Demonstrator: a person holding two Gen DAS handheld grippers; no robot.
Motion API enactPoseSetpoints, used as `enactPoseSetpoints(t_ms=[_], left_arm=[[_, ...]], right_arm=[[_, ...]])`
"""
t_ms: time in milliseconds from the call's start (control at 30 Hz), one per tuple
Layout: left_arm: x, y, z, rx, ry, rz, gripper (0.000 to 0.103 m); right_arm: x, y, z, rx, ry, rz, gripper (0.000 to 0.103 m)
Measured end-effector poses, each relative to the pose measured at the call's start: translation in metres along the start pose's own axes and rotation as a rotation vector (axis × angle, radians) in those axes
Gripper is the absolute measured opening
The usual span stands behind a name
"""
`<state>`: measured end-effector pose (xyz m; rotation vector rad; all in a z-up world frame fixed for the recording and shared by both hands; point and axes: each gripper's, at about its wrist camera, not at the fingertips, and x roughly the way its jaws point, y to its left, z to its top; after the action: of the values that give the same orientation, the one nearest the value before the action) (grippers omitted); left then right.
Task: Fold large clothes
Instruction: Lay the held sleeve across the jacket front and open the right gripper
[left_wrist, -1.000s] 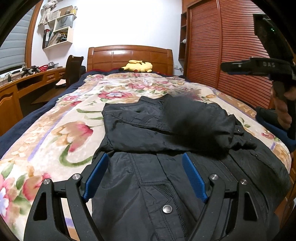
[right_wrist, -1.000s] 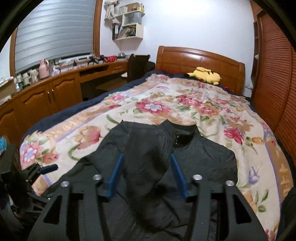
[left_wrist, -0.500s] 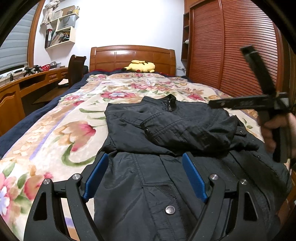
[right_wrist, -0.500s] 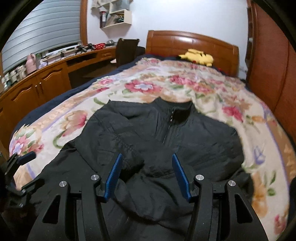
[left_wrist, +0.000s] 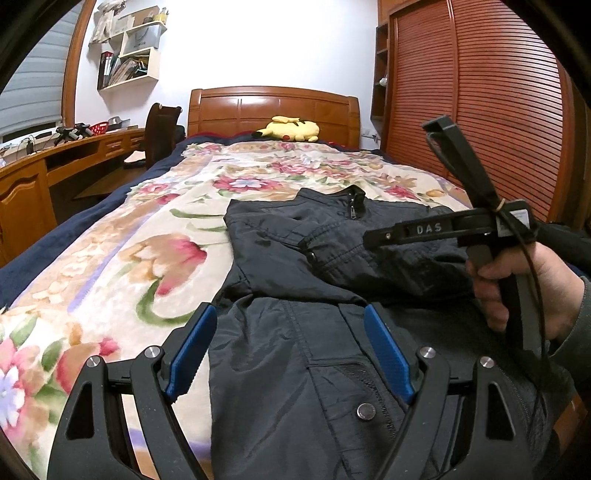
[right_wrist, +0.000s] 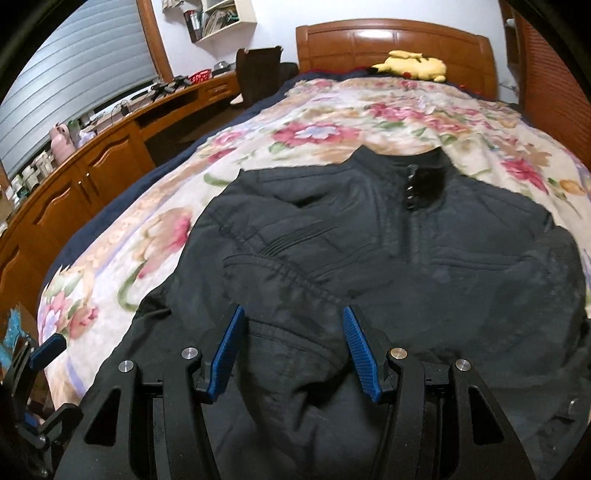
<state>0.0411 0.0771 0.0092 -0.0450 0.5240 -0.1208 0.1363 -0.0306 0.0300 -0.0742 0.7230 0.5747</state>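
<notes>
My right claw (right_wrist: 291, 350), jaws just narrowed but gripping nothing, hovers over the black quilted zip jacket's (right_wrist: 388, 251) folded sleeve; left claw (left_wrist: 291, 354) open, waiting near the hem.

Wooden headboard (left_wrist: 273, 110), louvred wardrobe (left_wrist: 480, 110)

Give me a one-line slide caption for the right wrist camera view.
Right gripper poised open above a black jacket with a sleeve folded across its chest, on a floral bedspread.

Black grippers, blue ribbed fingers (left_wrist: 386, 347), silver screws, "DAS" mark, grey sleeve (left_wrist: 576, 343).
</notes>
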Motion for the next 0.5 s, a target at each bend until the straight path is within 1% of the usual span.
enactPoseSetpoints(t_ms=[33,67,100,200,267,400,500], left_arm=[[-0.001,0.001,-0.001,0.002,0.000,0.002,0.082],[-0.001,0.002,-0.001,0.002,0.000,0.004,0.082],[-0.002,0.003,-0.001,0.001,-0.001,0.007,0.082],[-0.004,0.009,-0.001,-0.010,-0.005,0.013,0.082],[-0.006,0.014,-0.001,-0.022,-0.010,0.018,0.082],[-0.007,0.020,0.000,-0.044,-0.021,0.024,0.082],[-0.008,0.021,0.001,-0.053,-0.032,0.027,0.082]], right_arm=[[0.002,0.003,0.000,-0.009,0.003,0.008,0.031],[0.002,0.008,0.000,-0.026,-0.002,0.014,0.026],[0.001,0.010,-0.001,-0.043,-0.013,0.023,0.023],[-0.010,0.022,-0.008,-0.085,-0.042,0.057,0.021],[-0.018,0.031,-0.017,-0.107,-0.046,0.080,0.020],[-0.024,0.044,-0.045,-0.156,-0.028,0.095,0.021],[-0.028,0.044,-0.063,-0.132,-0.003,0.115,0.021]])
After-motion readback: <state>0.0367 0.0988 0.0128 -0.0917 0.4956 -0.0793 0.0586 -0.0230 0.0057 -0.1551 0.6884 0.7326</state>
